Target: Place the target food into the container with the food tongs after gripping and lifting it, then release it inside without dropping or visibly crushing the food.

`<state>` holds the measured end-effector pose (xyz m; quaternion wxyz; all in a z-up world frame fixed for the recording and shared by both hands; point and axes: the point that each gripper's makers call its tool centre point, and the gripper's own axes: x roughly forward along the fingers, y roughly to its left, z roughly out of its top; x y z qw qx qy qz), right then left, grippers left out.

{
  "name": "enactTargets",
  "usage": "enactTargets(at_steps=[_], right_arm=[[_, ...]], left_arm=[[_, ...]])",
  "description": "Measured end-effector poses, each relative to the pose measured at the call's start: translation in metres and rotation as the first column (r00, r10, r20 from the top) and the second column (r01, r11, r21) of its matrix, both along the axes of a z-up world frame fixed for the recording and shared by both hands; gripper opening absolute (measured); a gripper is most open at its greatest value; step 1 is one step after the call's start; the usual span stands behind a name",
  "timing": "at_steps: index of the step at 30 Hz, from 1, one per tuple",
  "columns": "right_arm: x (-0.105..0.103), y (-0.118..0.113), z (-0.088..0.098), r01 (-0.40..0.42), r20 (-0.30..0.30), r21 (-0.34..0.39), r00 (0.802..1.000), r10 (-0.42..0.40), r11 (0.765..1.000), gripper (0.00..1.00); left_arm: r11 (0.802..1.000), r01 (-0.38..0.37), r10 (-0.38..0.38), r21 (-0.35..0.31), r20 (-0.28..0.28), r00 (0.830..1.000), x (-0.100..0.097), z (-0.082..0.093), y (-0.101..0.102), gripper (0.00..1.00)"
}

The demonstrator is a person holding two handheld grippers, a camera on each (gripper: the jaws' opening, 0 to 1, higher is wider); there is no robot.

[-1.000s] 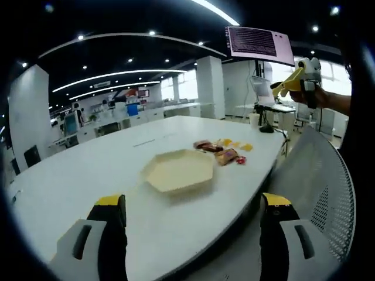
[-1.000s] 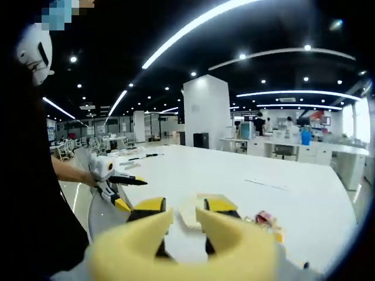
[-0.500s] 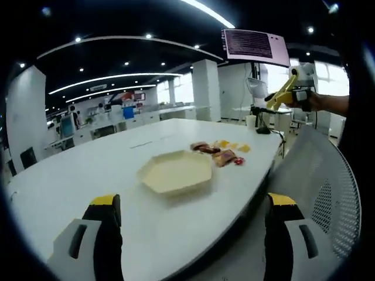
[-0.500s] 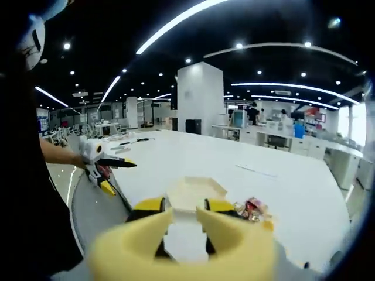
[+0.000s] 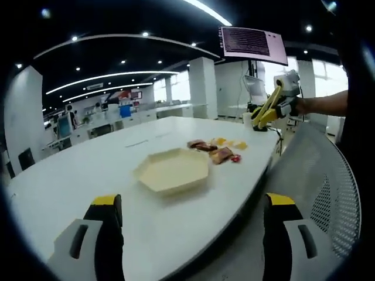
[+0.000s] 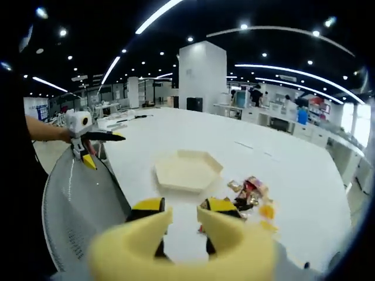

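A cream hexagonal container (image 5: 173, 171) lies on the white table (image 5: 88, 175), with a small pile of wrapped food pieces (image 5: 217, 150) just beyond it. My left gripper (image 5: 193, 202) hangs open over the table's near edge, holding nothing. In the same view, my right gripper (image 5: 284, 93) is up at the right, shut on yellow food tongs (image 5: 265, 111). The right gripper view has my right gripper (image 6: 184, 205) with the blurred yellow tongs (image 6: 181, 246) in front. The container (image 6: 187, 171) and food (image 6: 249, 190) lie ahead. My left gripper (image 6: 88, 140) is at the left.
A grey mesh chair back (image 5: 319, 175) stands against the table edge between the grippers and shows again (image 6: 82, 205) at the lower left. Office desks, pillars and people are far behind. A screen (image 5: 252, 42) hangs overhead.
My right gripper with the tongs has come down and tilted toward the table, so its view now looks onto the container and food. The left gripper has hardly moved.
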<state>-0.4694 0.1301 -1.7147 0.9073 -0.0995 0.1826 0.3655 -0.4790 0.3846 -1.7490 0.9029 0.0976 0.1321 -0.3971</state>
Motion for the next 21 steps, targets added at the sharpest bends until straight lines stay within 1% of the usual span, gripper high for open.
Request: enactTargets(at_steps=[2, 4, 5, 6, 8, 10, 12, 14, 15, 17, 21], right_arm=[[0.005, 0.001, -0.012, -0.006, -0.010, -0.030, 1.000, 0.006, 1.000, 0.27], [0.009, 0.004, -0.023, -0.029, -0.032, -0.044, 0.999, 0.027, 0.999, 0.27], [0.012, 0.003, -0.027, -0.033, -0.032, -0.054, 0.999, 0.031, 0.998, 0.27], [0.016, 0.002, -0.036, -0.045, -0.043, -0.075, 0.998, 0.042, 0.996, 0.27], [0.022, 0.004, -0.043, -0.062, -0.048, -0.097, 0.997, 0.057, 0.993, 0.27], [0.027, 0.004, -0.052, -0.090, -0.055, -0.134, 0.995, 0.083, 0.987, 0.27], [0.033, 0.002, -0.061, -0.098, -0.070, -0.159, 0.994, 0.088, 0.982, 0.27], [0.040, 0.000, -0.073, -0.102, -0.088, -0.173, 0.992, 0.087, 0.980, 0.27], [0.041, -0.001, -0.076, -0.103, -0.093, -0.177, 0.992, 0.087, 0.979, 0.27], [0.046, -0.004, -0.086, -0.100, -0.108, -0.197, 0.991, 0.079, 0.975, 0.27], [0.050, -0.007, -0.097, -0.094, -0.128, -0.204, 0.989, 0.068, 0.974, 0.27]], left_arm=[[1.000, 0.000, 0.000, -0.002, 0.008, 1.000, 0.000, 0.001, 0.000, 0.98], [1.000, 0.003, -0.003, -0.001, 0.004, 1.000, 0.000, 0.000, 0.000, 0.98], [1.000, 0.004, -0.004, -0.001, 0.001, 1.000, 0.000, 0.000, 0.000, 0.98], [1.000, 0.005, -0.005, -0.001, 0.000, 1.000, 0.000, 0.000, 0.000, 0.98], [1.000, 0.006, -0.006, -0.002, -0.001, 1.000, 0.000, 0.000, -0.001, 0.97], [1.000, 0.005, -0.005, 0.001, -0.007, 1.000, -0.001, -0.001, -0.001, 0.96], [1.000, 0.000, 0.000, 0.004, -0.009, 1.000, 0.000, -0.002, 0.000, 0.97], [1.000, -0.011, 0.011, 0.002, 0.008, 1.000, 0.002, 0.001, 0.001, 0.98], [1.000, -0.010, 0.010, 0.001, 0.011, 1.000, 0.002, 0.001, 0.001, 0.98], [1.000, -0.012, 0.012, 0.007, 0.006, 1.000, 0.002, -0.001, 0.002, 0.97], [1.000, -0.013, 0.013, 0.010, 0.004, 1.000, 0.002, -0.001, 0.002, 0.97]])
